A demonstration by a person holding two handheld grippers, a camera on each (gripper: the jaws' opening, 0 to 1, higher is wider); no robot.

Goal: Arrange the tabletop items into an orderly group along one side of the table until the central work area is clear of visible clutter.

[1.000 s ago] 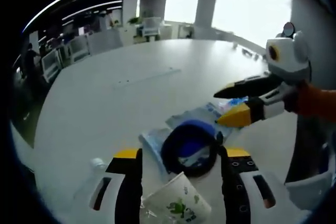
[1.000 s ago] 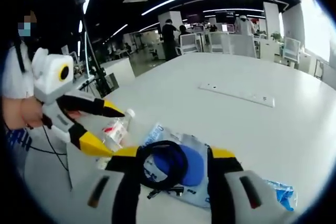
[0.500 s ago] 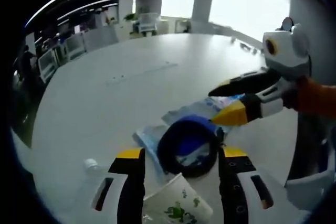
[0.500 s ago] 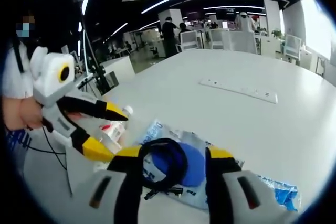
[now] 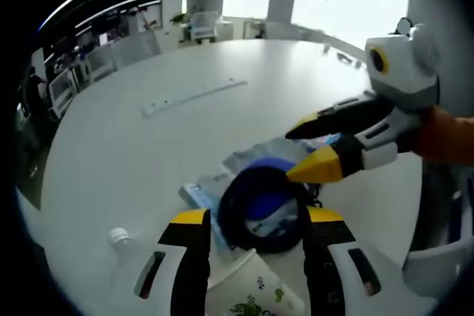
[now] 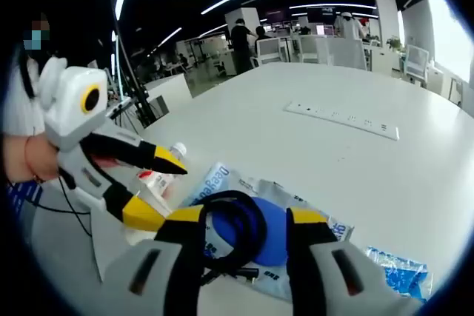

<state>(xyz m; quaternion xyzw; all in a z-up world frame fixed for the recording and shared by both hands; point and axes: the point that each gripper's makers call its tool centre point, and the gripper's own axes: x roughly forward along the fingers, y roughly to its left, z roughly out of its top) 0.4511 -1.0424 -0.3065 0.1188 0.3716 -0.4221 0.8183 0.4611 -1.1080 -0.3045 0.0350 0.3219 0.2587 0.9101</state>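
Landmark: coiled black cable (image 5: 259, 209) (image 6: 233, 231) lying on a blue round pad (image 5: 268, 197) (image 6: 268, 233), both on top of a crinkled clear plastic packet with blue print (image 5: 200, 196) (image 6: 222, 180), on the white tabletop (image 5: 148, 146) (image 6: 385, 175).

Left hand-held gripper (image 5: 254, 221): jaws apart, released, nothing between them but the cable coil showing in the gap; contact cannot be told. In the right gripper view the same gripper (image 6: 164, 190) sits just left of the cable, yellow tips spread.

Right hand-held gripper (image 6: 241, 216): jaws apart, unclenched, straddling the cable coil. In the left gripper view it (image 5: 296, 152) comes in from the right of the cable, its lower yellow tip just over the pad's edge.

White paper cup with green print (image 5: 255, 297) lies just below the cable, between the left jaws. Clear plastic bottle with white cap and red label (image 6: 159, 175) (image 5: 118, 238) lies left of the cable. Small blue foil wrapper (image 6: 396, 268) lies right of the cable, apart from it. Long white power strip (image 5: 194, 96) (image 6: 341, 118) is well beyond the cable.
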